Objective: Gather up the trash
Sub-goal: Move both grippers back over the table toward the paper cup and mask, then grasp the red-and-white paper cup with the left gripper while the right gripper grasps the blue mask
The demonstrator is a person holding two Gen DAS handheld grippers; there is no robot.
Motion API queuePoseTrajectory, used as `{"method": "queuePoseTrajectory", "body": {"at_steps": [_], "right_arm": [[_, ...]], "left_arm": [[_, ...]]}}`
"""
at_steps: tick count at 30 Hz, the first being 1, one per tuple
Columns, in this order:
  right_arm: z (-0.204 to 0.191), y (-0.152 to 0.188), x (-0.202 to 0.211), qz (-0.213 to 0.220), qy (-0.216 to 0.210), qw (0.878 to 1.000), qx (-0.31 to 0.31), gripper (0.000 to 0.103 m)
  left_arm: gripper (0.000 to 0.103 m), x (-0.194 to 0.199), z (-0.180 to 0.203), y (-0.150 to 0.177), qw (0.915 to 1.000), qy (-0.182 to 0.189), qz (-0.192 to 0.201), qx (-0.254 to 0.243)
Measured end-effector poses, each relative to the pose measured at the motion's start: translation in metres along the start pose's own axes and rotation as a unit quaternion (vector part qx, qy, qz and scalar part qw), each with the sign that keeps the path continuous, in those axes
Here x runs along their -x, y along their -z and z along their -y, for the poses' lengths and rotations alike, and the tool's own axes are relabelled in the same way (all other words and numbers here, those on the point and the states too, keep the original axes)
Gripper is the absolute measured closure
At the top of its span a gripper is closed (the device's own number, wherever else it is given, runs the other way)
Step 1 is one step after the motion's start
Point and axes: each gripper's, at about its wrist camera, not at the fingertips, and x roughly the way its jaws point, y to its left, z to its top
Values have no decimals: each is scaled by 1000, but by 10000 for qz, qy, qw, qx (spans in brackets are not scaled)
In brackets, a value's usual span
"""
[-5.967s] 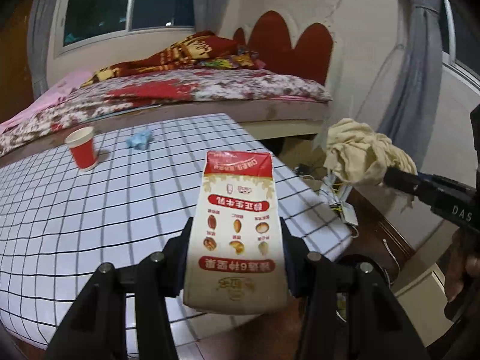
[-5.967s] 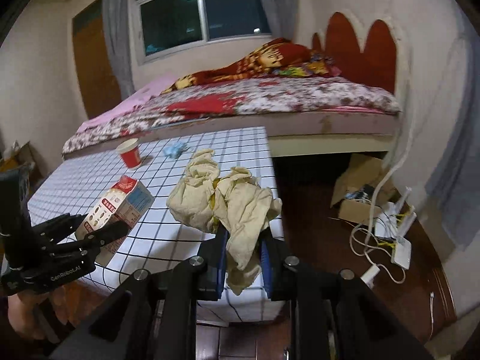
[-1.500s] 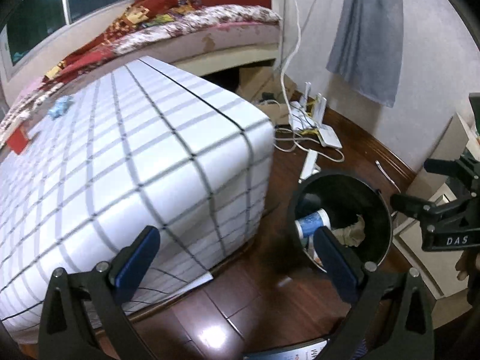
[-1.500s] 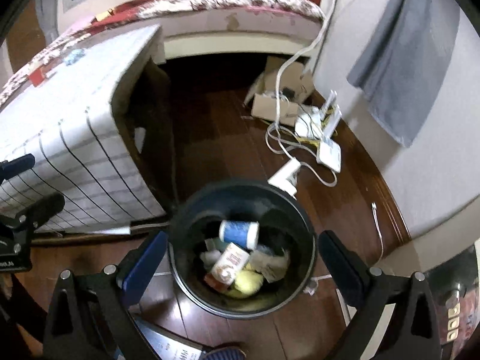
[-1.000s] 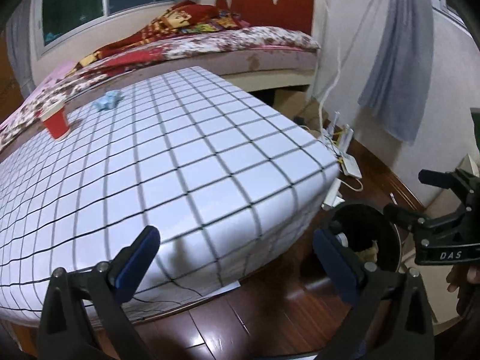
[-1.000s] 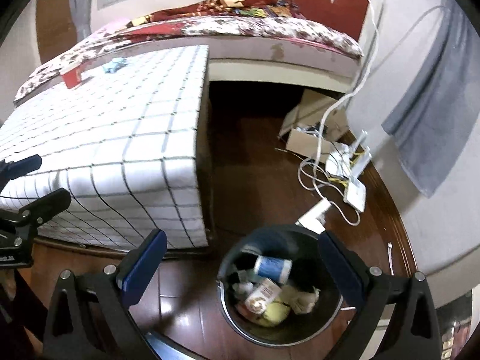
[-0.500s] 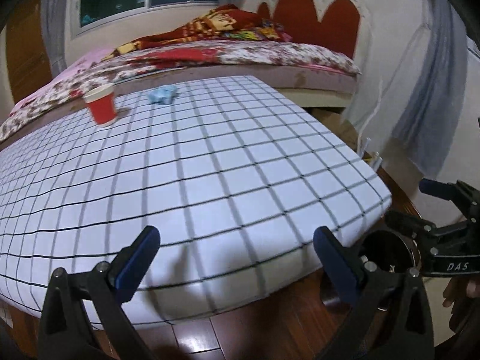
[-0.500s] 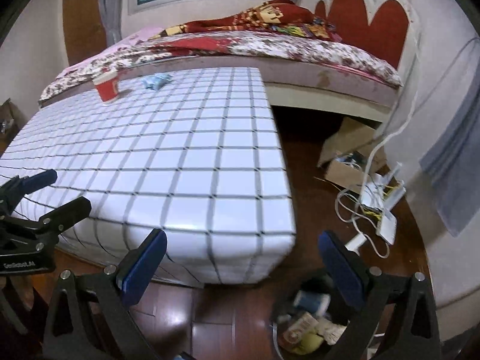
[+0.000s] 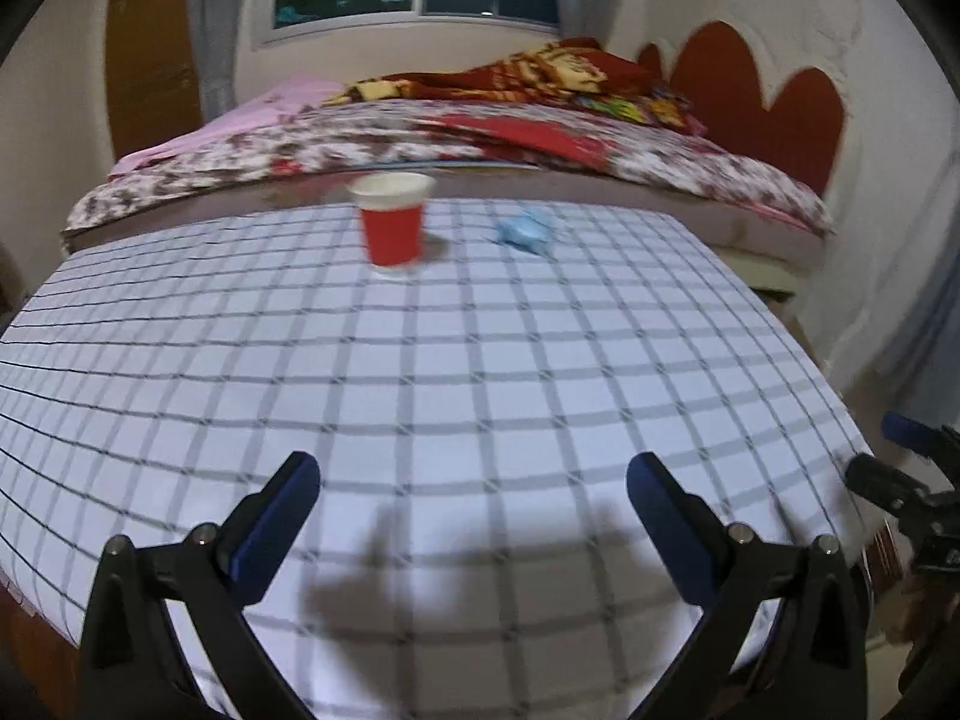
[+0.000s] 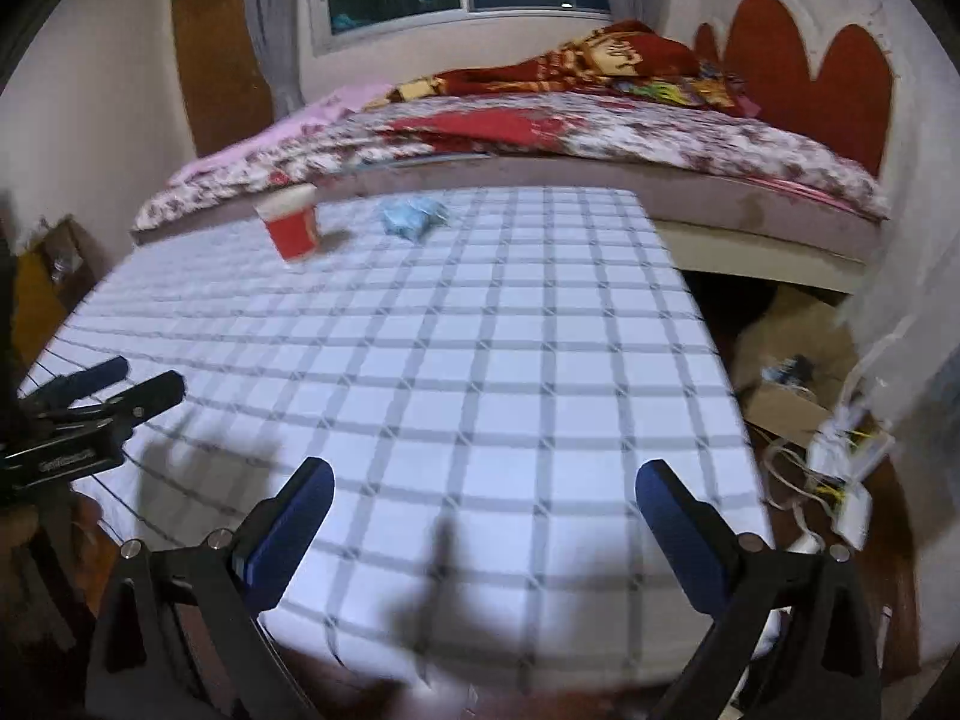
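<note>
A red paper cup (image 9: 393,223) stands upright at the far side of the checked table (image 9: 456,396), with a crumpled blue wrapper (image 9: 527,232) to its right. Both also show in the right wrist view, the cup (image 10: 291,227) and the wrapper (image 10: 414,217). My left gripper (image 9: 474,480) hangs open and empty over the near edge of the table. My right gripper (image 10: 483,483) is open and empty too, over the near right part of the table (image 10: 480,372). Each gripper appears at the edge of the other's view. The trash bin is out of sight.
A bed (image 9: 540,144) with patterned bedding runs along the table's far side, under a window. To the right of the table lie a cardboard box (image 10: 786,384), white cables and a router (image 10: 840,468) on the wooden floor.
Both grippers have swung up from the floor and the bin to face the tabletop. The cup and wrapper now sit nearer the middle of each view. Carton and cloth are no longer held.
</note>
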Motion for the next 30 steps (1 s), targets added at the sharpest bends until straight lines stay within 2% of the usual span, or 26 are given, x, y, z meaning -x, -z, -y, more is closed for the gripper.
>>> {"method": "queuePoseTrajectory", "body": {"at_steps": [2, 6, 8, 11, 14, 16, 24, 26, 27, 30], "right_arm": [[-10, -13, -15, -89, -131, 9998, 136, 1], [-24, -48, -53, -184, -69, 9987, 470, 1], [-27, -73, -81, -171, -124, 9985, 514, 1], [-28, -104, -119, -226, -193, 9983, 503, 2], [-32, -129, -157, -327, -358, 9975, 508, 12], [-33, -141, -176, -386, -392, 9972, 508, 14], [-46, -172, -239, -607, -643, 9943, 599, 17], [-49, -176, -251, -663, -684, 9936, 610, 18], [-49, -178, -256, -679, -704, 9935, 586, 19], [-50, -184, -268, -699, -810, 9932, 460, 20]], "left_arm": [[0, -11, -14, -14, 9999, -91, 36, 57], [1, -38, -33, -45, 9994, -269, 191, 39], [3, -62, -43, -63, 9995, -272, 149, 50], [13, -95, -53, -81, 9996, -200, 72, 165], [17, -127, -57, -93, 9997, -169, -52, 163], [21, -146, -57, -99, 9997, -106, -164, 140], [22, -183, -49, -122, 9995, -96, -289, -48], [29, -190, -50, -126, 9994, -63, -340, -93], [46, -194, -52, -128, 9992, -1, -396, -94], [46, -195, -59, -131, 9993, 49, -367, -88]]}}
